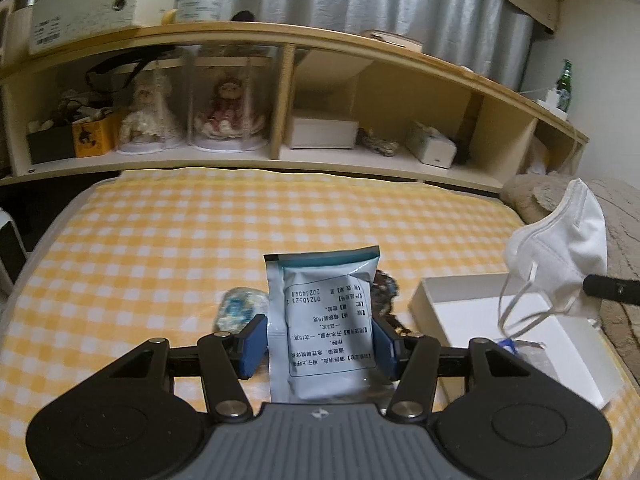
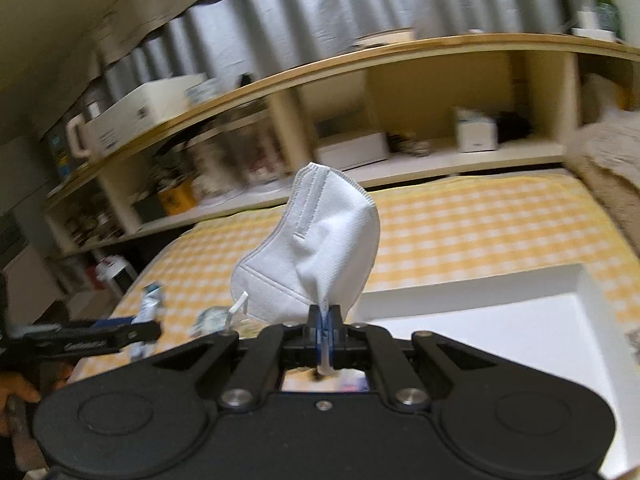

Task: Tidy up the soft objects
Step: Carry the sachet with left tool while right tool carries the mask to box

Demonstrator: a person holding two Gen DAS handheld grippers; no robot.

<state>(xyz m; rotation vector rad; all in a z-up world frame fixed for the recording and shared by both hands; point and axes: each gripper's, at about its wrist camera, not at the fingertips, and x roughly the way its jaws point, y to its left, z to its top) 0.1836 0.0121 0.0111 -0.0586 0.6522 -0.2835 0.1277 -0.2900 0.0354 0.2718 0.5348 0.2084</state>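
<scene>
My left gripper is shut on a pale blue printed sachet and holds it upright above the yellow checked bedspread. My right gripper is shut on a white folded face mask, held above the white open box. The mask and the box also show at the right of the left wrist view, with the mask's ear loops hanging over the box. A small blue-and-white packet and a dark patterned item lie on the bed behind the sachet.
A wooden shelf unit runs along the head of the bed, holding dolls, boxes and a green bottle. A brown fuzzy blanket lies at the right. A small clear packet lies in the box.
</scene>
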